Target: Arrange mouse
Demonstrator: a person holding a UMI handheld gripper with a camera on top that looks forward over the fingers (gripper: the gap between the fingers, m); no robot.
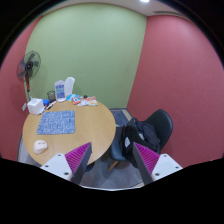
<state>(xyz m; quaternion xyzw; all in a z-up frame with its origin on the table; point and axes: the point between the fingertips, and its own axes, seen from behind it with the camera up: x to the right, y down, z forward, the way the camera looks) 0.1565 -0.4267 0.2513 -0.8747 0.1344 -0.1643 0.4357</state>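
Note:
A small white mouse [40,146] lies near the front edge of a round wooden table [90,135], left of my fingers and well beyond them. A blue patterned mouse mat [57,123] lies on the table behind the mouse. My gripper [112,160] is held back from the table, over the floor beside it. Its fingers are open with nothing between them. The magenta pads [78,156] show on both sides.
A black chair [146,133] stands right of the table, just beyond the right finger. Bottles, a box and small items [62,95] crowd the table's far edge. A standing fan [30,68] is at the far left by the red wall.

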